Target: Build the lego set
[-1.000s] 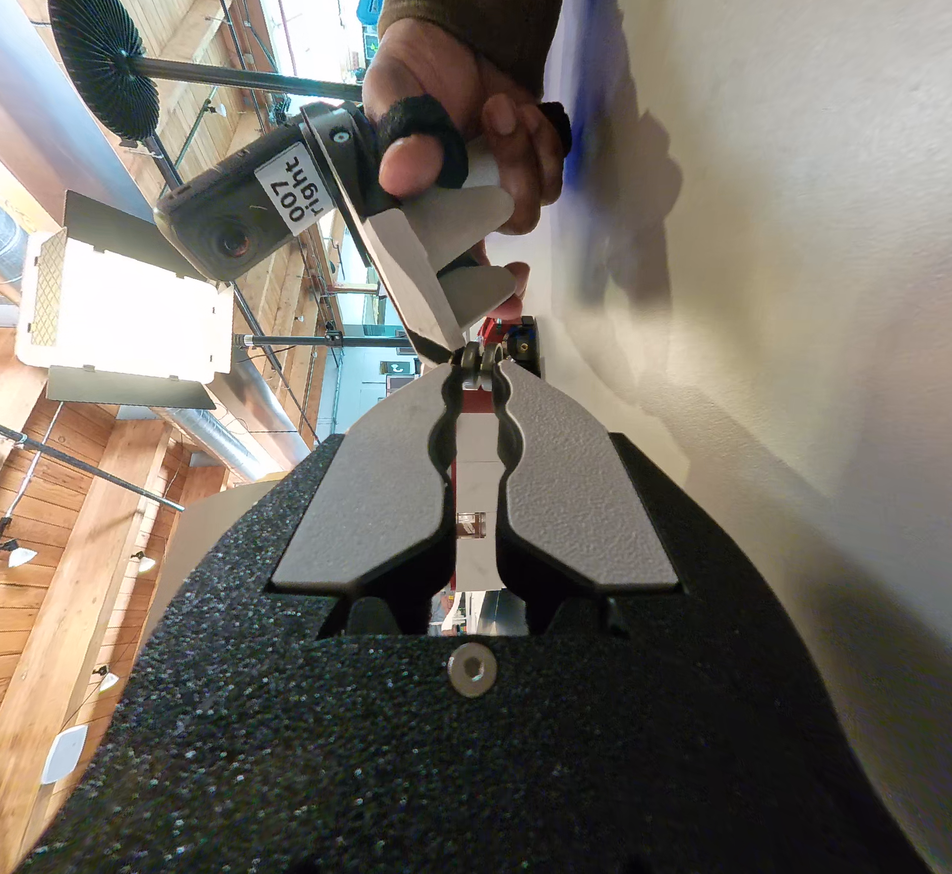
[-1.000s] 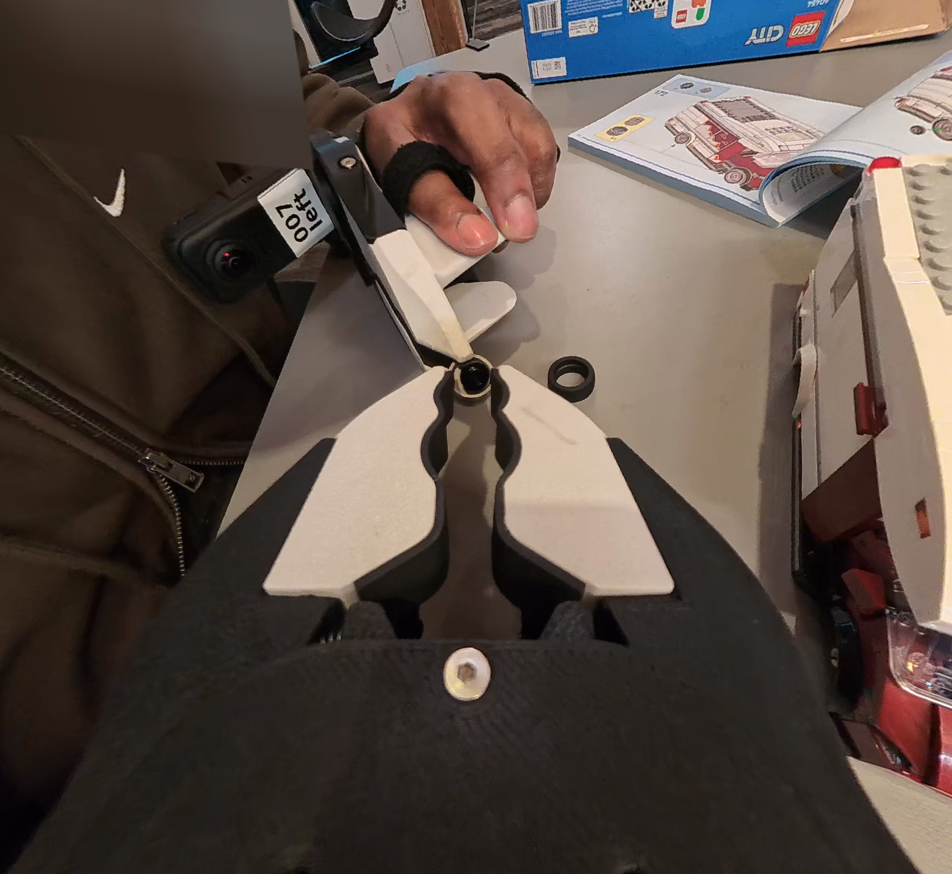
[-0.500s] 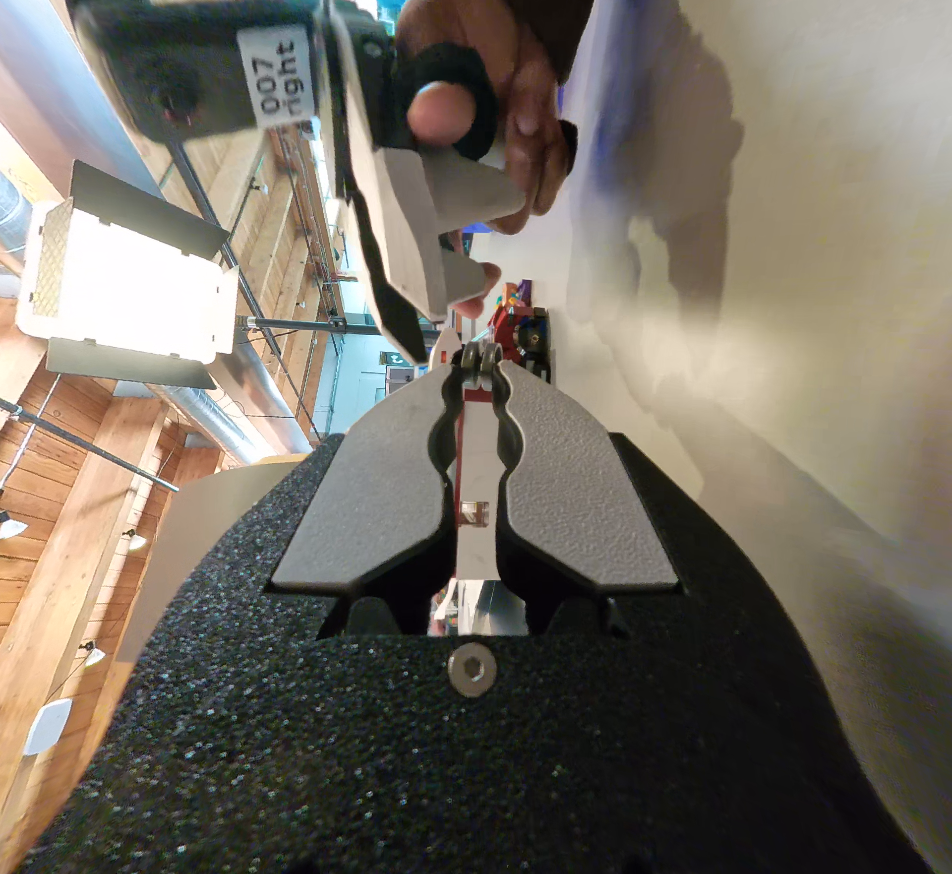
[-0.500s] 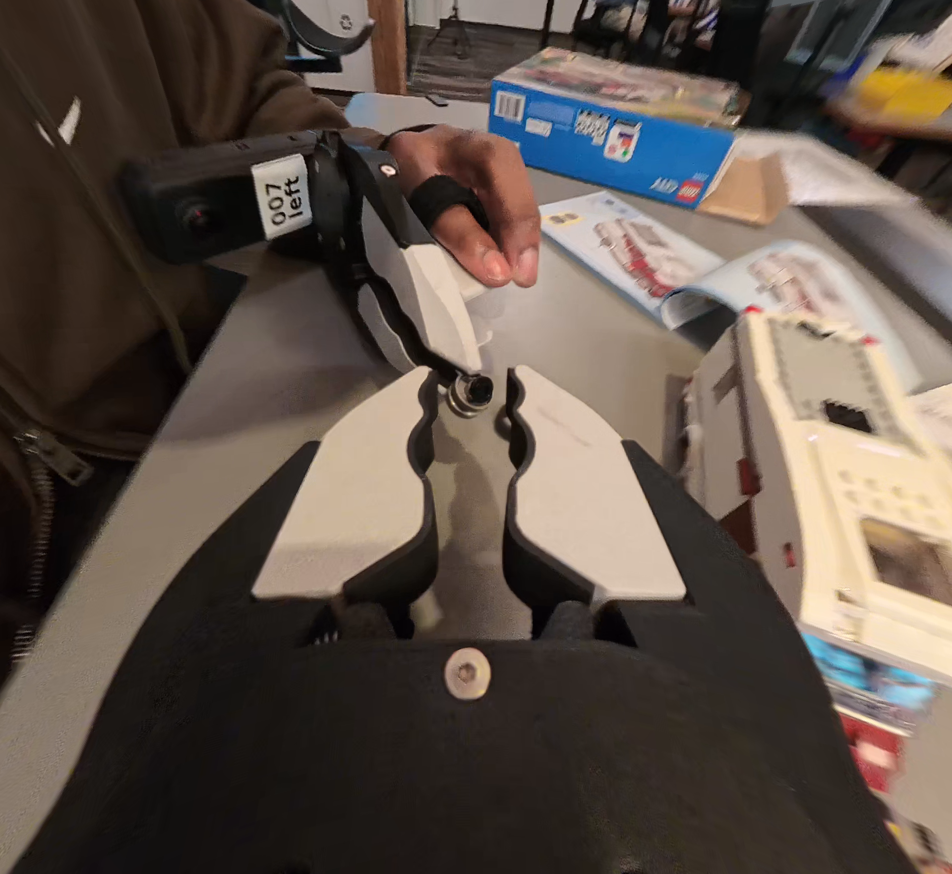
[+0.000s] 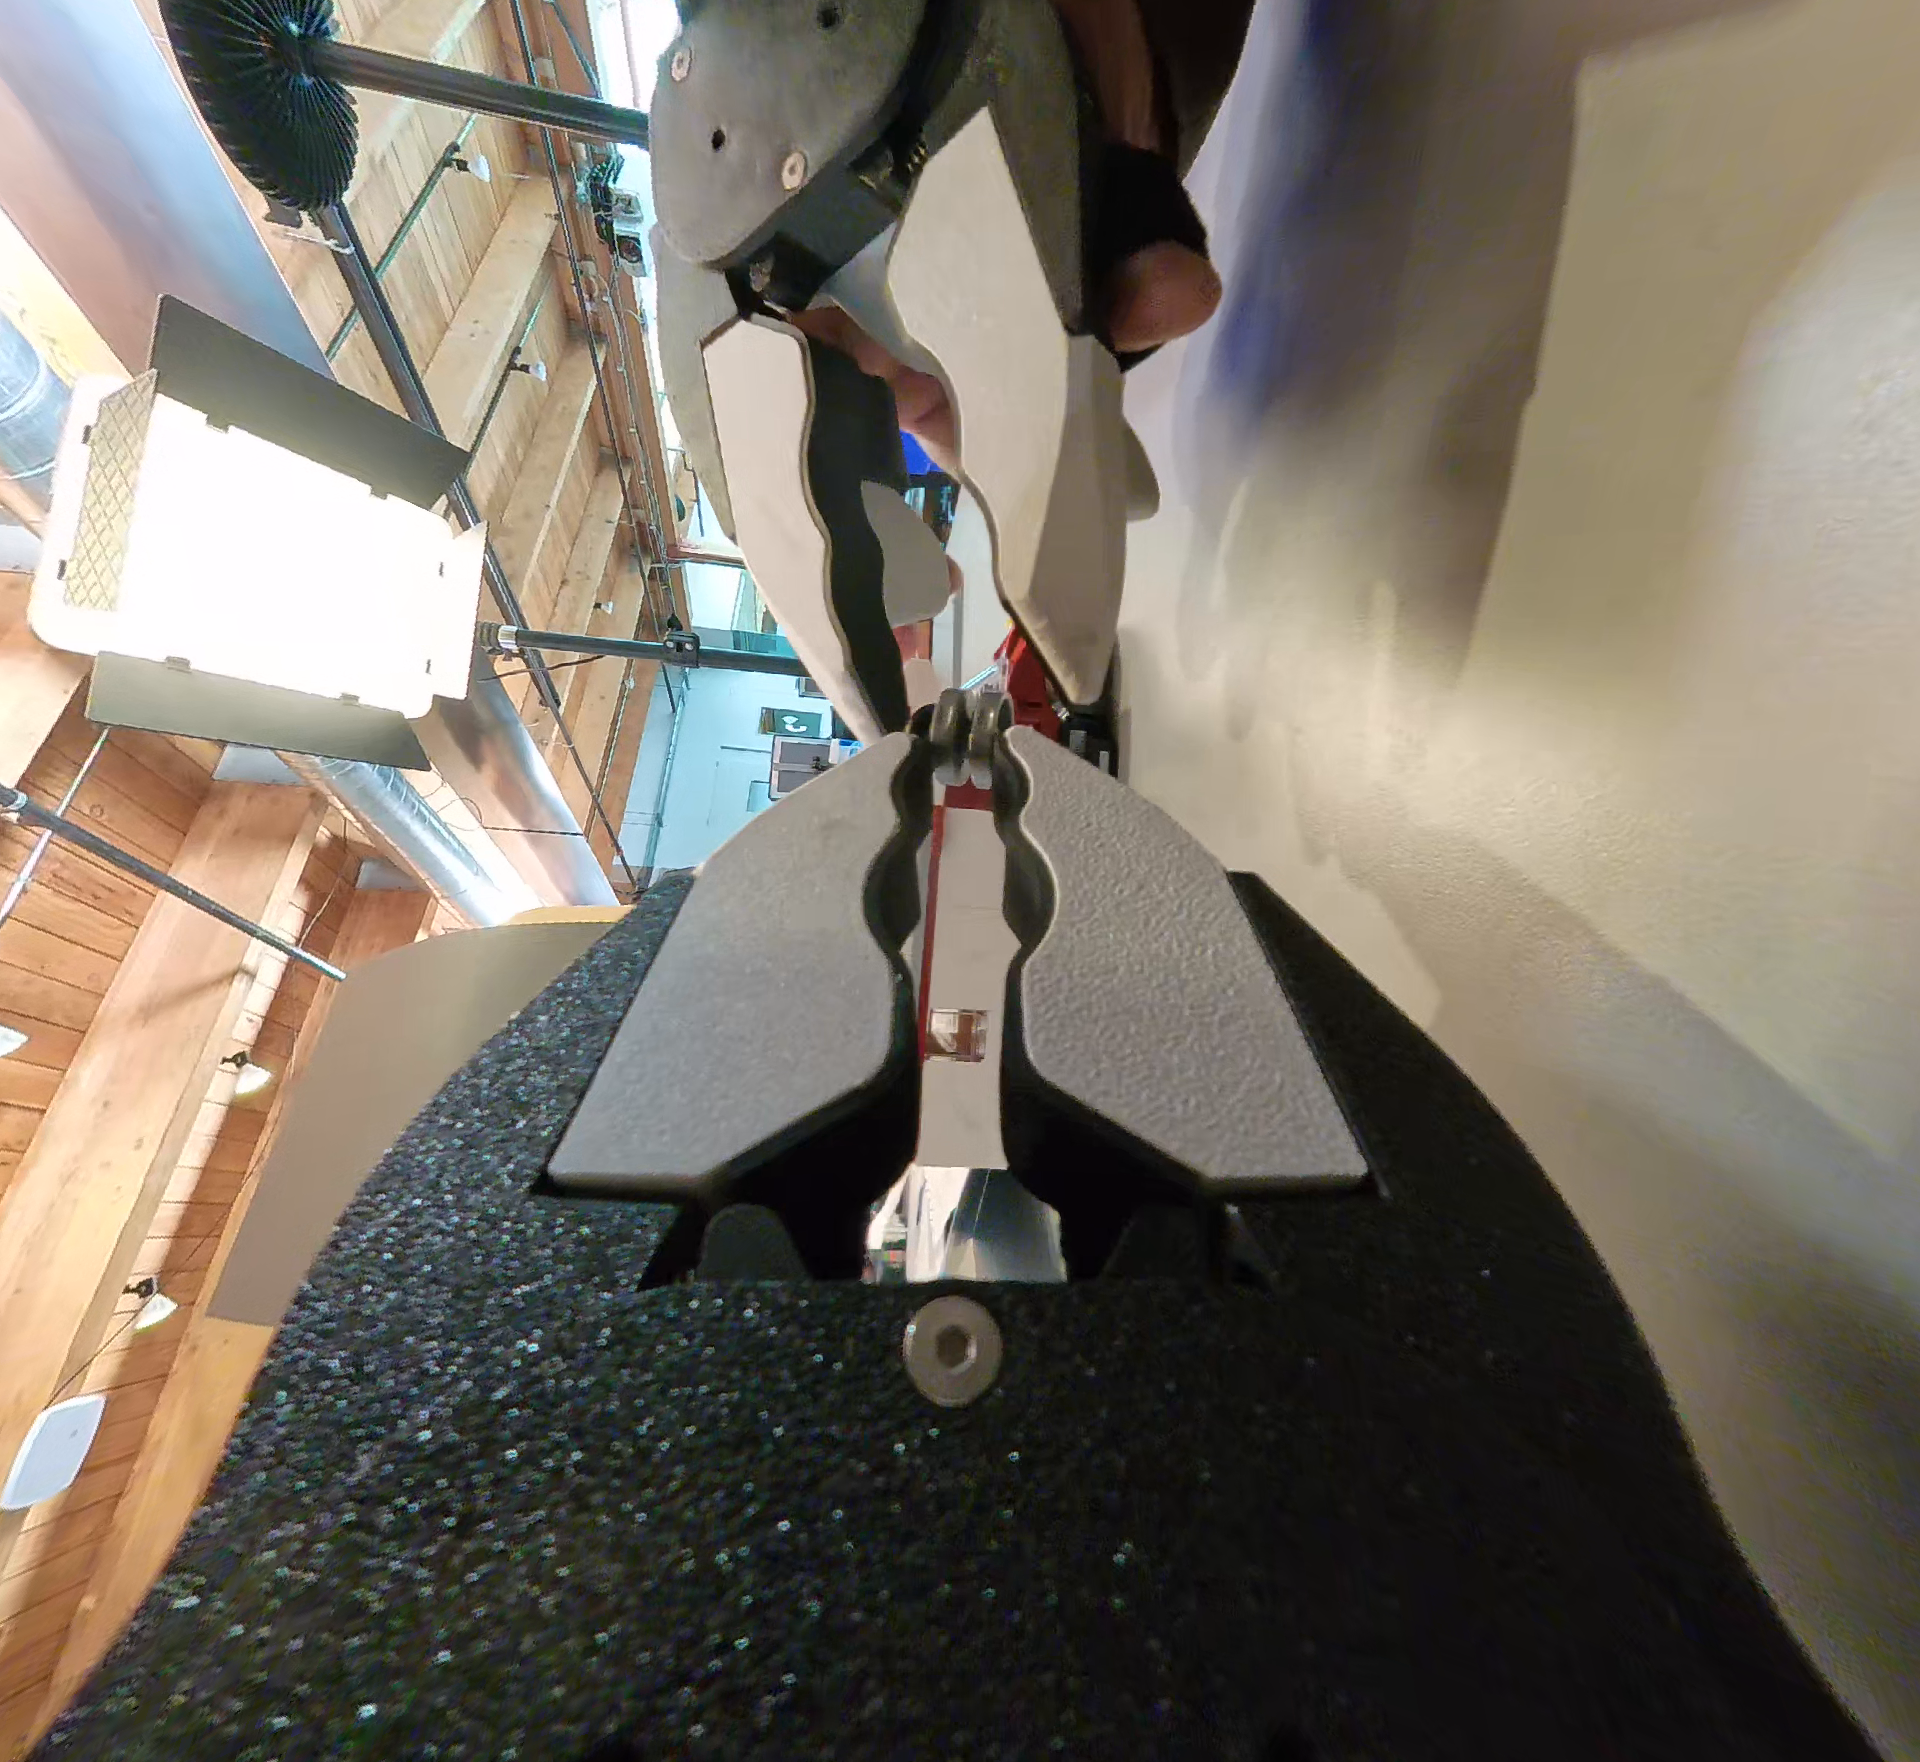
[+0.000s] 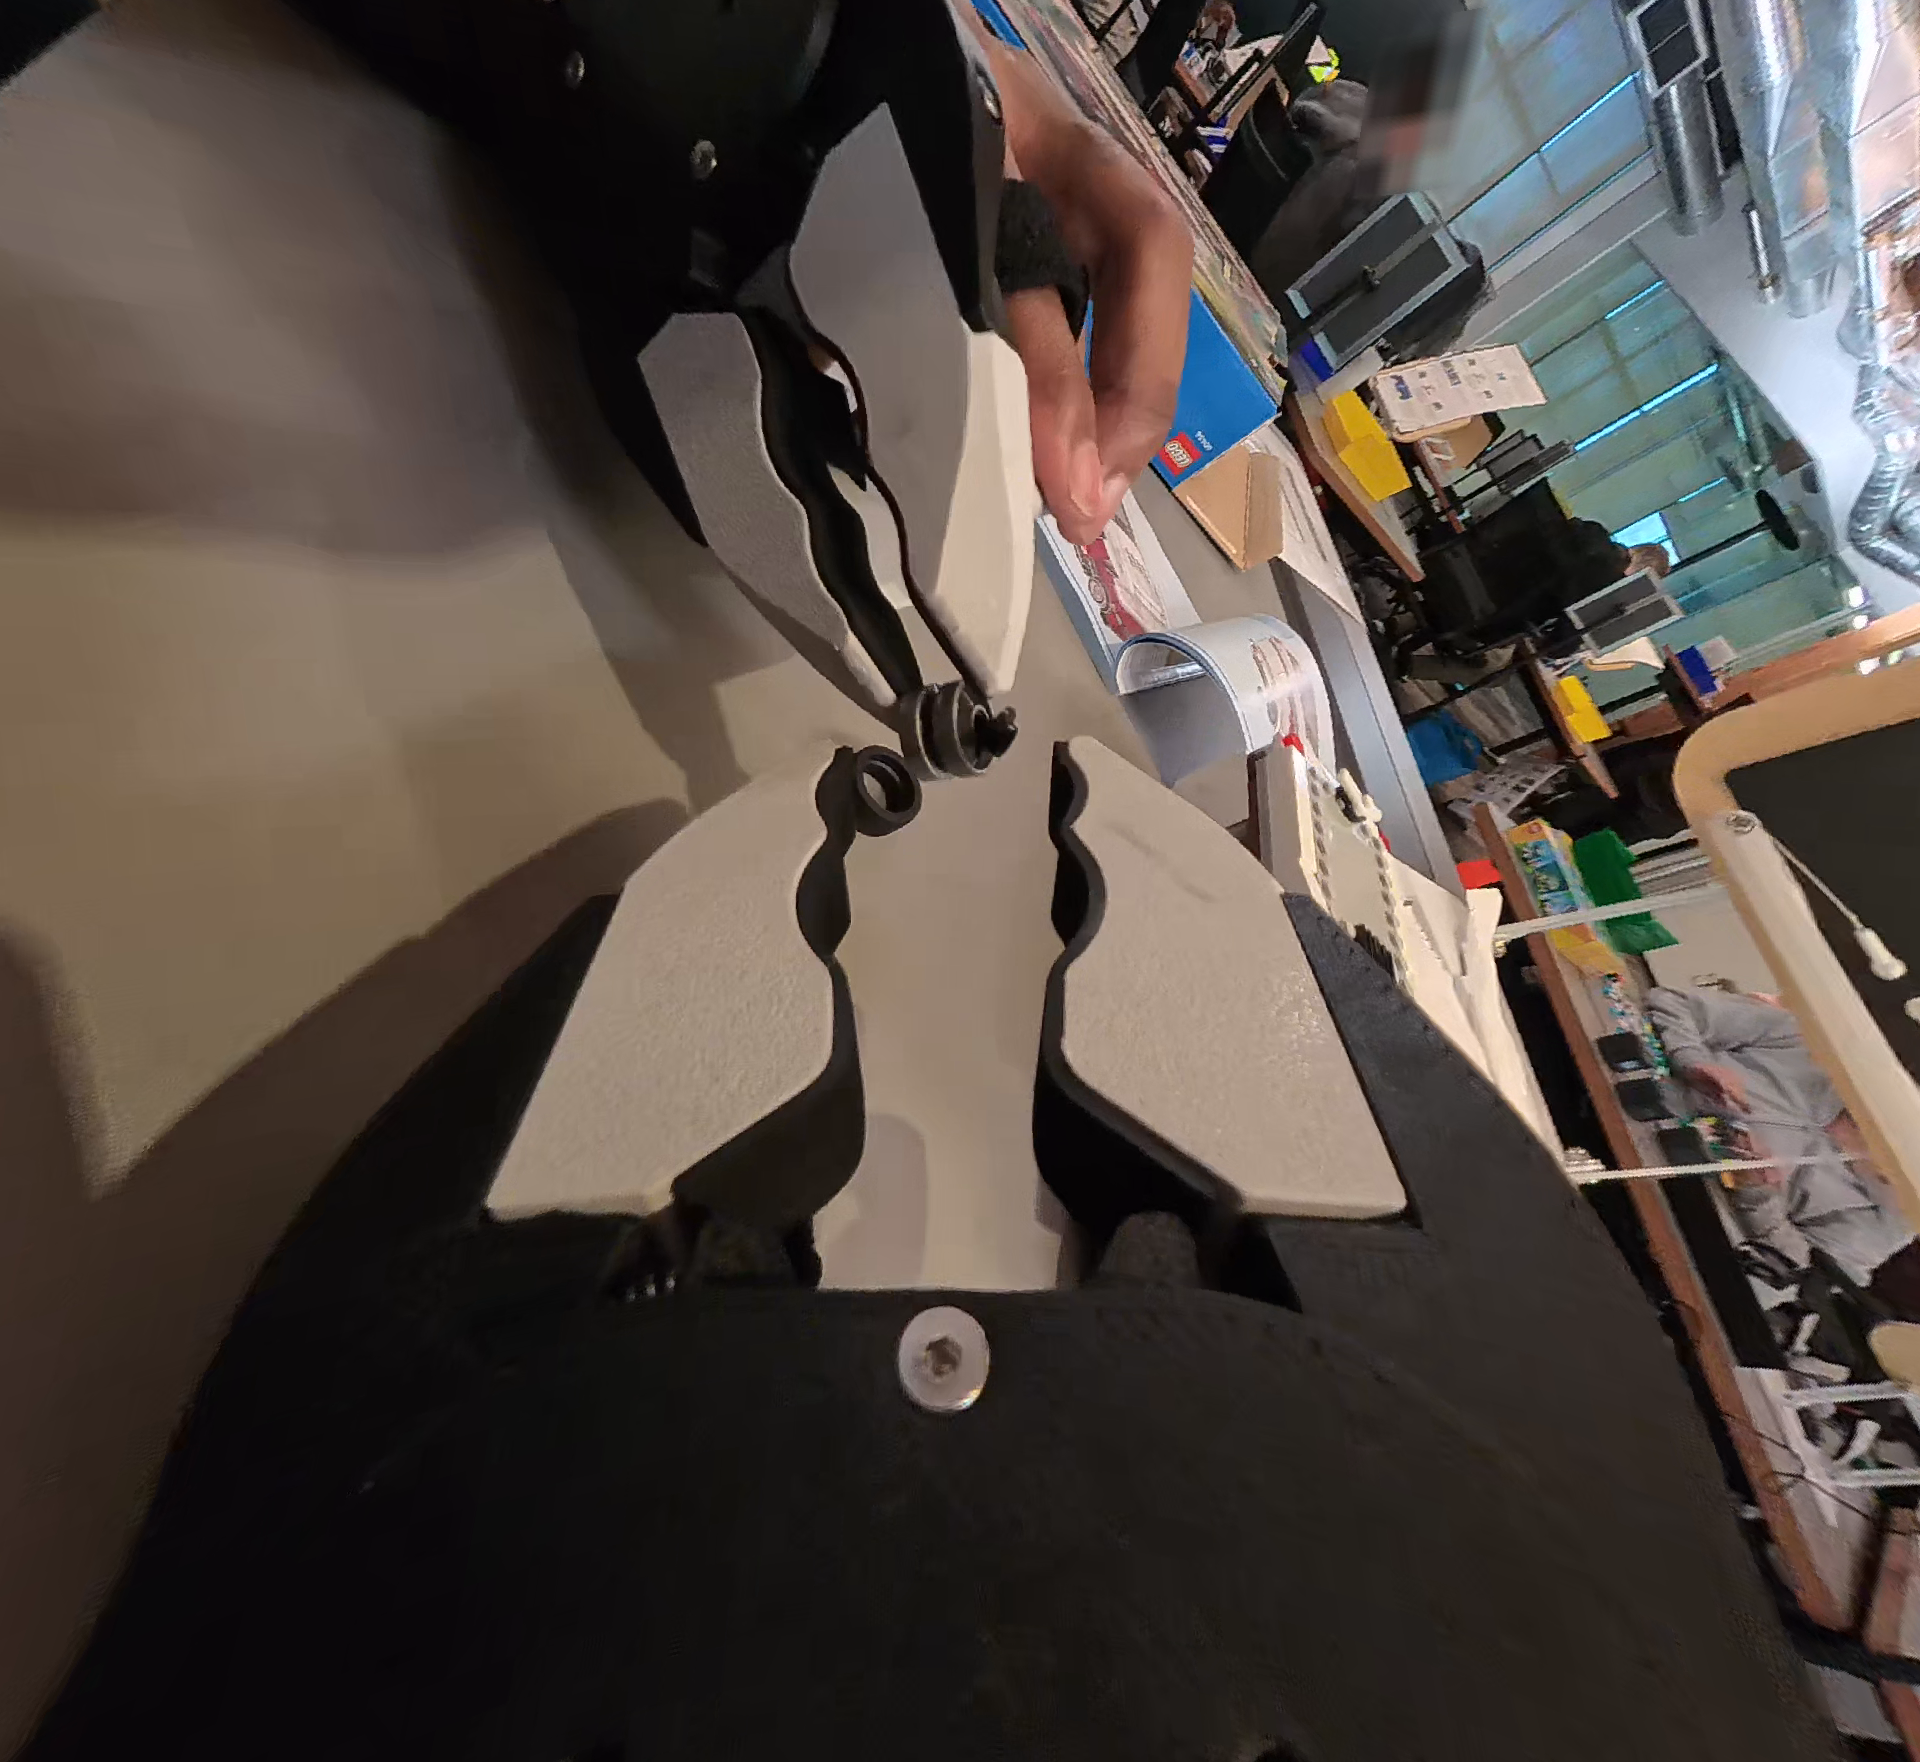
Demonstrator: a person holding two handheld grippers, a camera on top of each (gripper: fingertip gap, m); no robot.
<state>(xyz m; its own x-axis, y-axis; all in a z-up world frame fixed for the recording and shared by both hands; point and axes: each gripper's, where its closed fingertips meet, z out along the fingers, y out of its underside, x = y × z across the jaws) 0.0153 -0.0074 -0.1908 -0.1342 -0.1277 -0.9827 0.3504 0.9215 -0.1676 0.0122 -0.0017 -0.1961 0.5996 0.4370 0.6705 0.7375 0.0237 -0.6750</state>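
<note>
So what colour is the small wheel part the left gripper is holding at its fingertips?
Dark grey wheel part, pinched by the left gripper; clearest in the right wrist view.

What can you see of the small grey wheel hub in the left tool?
The wheel hub is a small grey grooved piece, plastic by the look, with a dark stub poking from its centre. It is pinched at the very tips of the left tool, above the table. A loose black tyre ring lies beside it.

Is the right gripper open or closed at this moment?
Open. The right gripper has a wide gap between its fingers, with bare table showing through and nothing pressed between them.
</note>
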